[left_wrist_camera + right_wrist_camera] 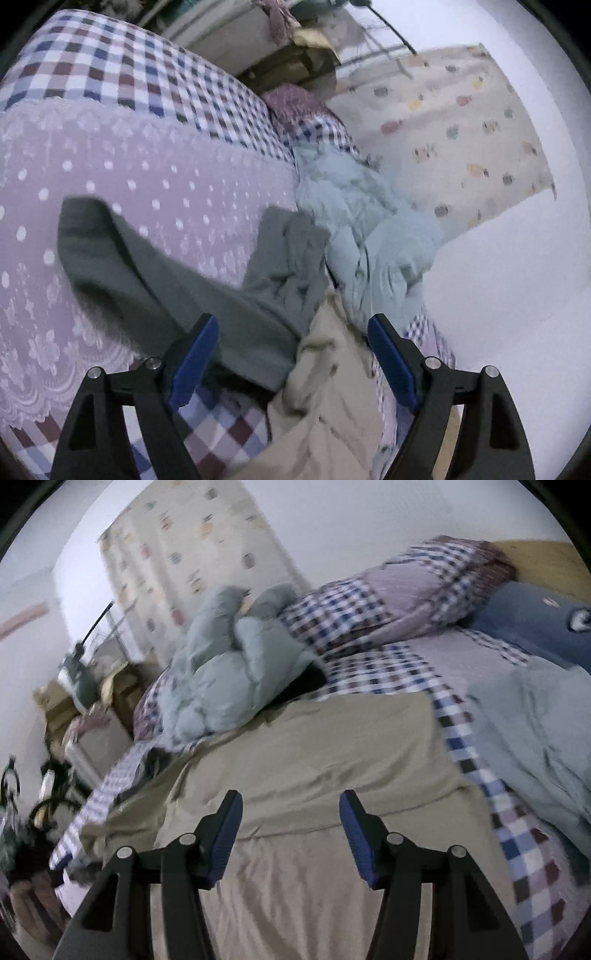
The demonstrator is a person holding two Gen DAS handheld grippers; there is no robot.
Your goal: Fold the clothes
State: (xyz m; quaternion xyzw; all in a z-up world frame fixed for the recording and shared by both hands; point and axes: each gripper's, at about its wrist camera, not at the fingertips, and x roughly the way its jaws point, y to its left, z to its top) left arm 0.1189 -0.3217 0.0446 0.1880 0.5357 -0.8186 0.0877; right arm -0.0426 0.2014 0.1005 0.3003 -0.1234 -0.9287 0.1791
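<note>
A beige garment point(314, 760) lies spread flat on the checked bedspread point(524, 842), folded into a wide band. My right gripper point(291, 808) is open and empty just above its near part. In the left wrist view the same beige garment point(332, 387) hangs bunched between the fingers of my left gripper point(291, 332), which is open and holds nothing. A dark grey-green garment point(159, 266) lies crumpled beside it on the bed.
A pale blue puffy jacket point(229, 668) point(365, 221) lies heaped at the bed's far side. A lilac dotted cover point(129, 173), a checked quilt point(388, 598), a blue pillow point(535, 616) and a grey-blue cloth point(543, 738) lie on the bed. Cluttered furniture point(74, 709) stands beyond.
</note>
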